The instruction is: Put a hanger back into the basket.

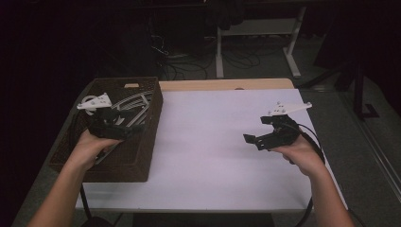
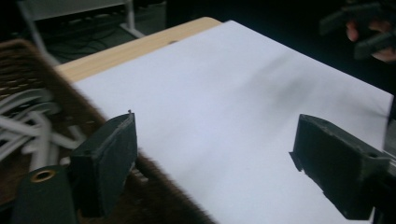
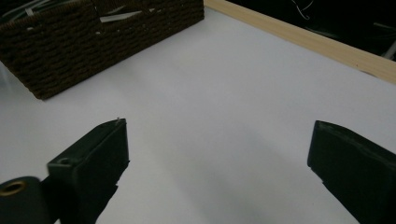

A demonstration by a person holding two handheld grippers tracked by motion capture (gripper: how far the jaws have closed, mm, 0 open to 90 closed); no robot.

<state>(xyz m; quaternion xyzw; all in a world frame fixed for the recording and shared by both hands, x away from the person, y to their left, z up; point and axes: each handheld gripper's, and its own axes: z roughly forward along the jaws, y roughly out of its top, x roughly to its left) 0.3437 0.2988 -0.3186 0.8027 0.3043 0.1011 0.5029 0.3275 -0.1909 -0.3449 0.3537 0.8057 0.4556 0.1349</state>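
Snagging looks likeliest — left gripper [image 1: 124, 128], fingers apart and empty over the dark woven wicker basket [image 1: 142, 165] of white plastic hangers [image 2: 28, 121]; right gripper [image 1: 253, 139] likewise.

High view looks down and forward over the bench [image 1: 222, 156]; both gripper cams sit close, sharing the basket [image 3: 84, 42] at 10 o'clock.

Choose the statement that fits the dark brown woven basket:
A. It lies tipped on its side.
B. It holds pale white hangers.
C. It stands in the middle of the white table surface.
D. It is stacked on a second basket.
B: the dark brown woven basket stands upright at the table's left edge with pale white hangers inside.
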